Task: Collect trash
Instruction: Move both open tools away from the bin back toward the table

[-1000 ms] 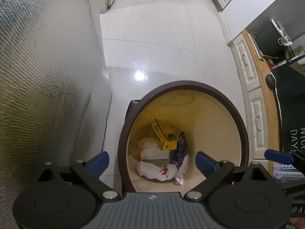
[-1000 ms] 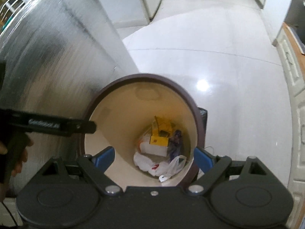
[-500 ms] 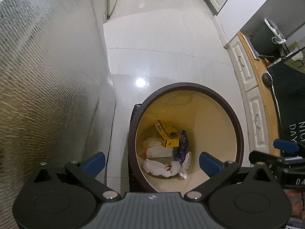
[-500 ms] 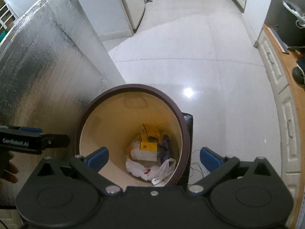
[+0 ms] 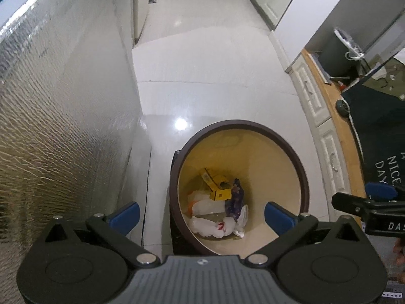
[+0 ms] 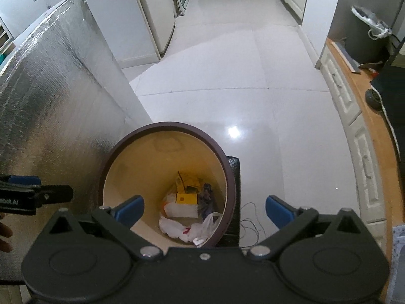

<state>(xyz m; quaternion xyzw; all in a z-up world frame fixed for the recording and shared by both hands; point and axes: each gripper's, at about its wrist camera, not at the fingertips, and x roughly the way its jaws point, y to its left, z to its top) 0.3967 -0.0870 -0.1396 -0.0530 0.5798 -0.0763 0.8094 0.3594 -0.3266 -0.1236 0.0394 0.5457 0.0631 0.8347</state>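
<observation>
Looking down from above, a round bin (image 5: 302, 185) with a dark brown rim and a cream inner wall is seen standing on the pale tiled floor (image 5: 215, 58), just beside a silver foil-covered panel (image 5: 63, 101). At its bottom the trash is gathered: a yellow box (image 5: 219, 193), a crumpled white plastic bag (image 5: 211, 226), a purple wrapper (image 5: 235, 200) and a white carton (image 5: 207, 204) lying against one another. Nothing is held by either tool. The left gripper (image 5: 201, 211) is kept above the bin mouth with its blue-tipped fingers (image 5: 125, 214) spread wide and empty; the right gripper (image 6: 203, 209) is likewise held above the rim, its fingers (image 6: 129, 209) spread apart with nothing between them. Each gripper's tip can be seen at the edge of the other's view. The step in hand is judged to be a check or pause over the bin, with its contents already deposited. No loose trash can be made out on the floor in these views, so whether more remains to be collected cannot be told. If more is to be gathered, both grippers would need to be turned away from the bin toward the wooden counter (image 6: 367, 131) or the floor, and a piece would have to be centred between spread fingers before closing. A thin cable (image 6: 250, 221) lies on the floor beside the bin and is best avoided.
</observation>
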